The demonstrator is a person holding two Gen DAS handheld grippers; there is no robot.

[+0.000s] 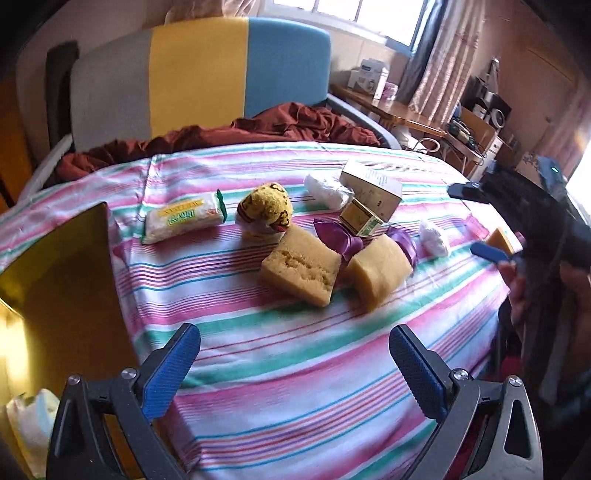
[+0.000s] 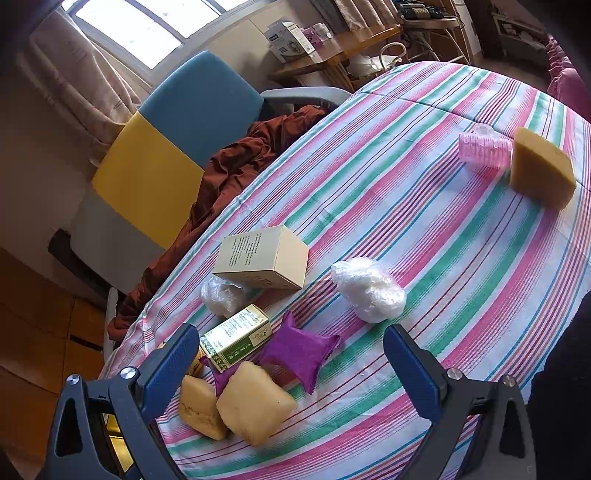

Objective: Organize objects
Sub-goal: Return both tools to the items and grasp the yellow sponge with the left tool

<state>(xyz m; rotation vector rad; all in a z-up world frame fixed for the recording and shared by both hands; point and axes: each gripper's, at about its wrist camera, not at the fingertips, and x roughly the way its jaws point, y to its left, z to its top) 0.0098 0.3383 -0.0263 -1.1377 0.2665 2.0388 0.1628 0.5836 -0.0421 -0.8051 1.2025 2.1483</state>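
Left gripper [image 1: 295, 365] hovering wide, empty | right gripper [image 2: 291, 365] gaping, empty | advice: approaching nearest sponge [image 1: 301, 271] squarely, closing gently.

Daylit window [image 1: 365, 14], colour-block chair [image 1: 199, 74]

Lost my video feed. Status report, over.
Left claw open, empty. Right claw open, empty, above the striped cloth. Sponges, boxes, purple pouch lie scattered, unsorted. Nothing blocking.
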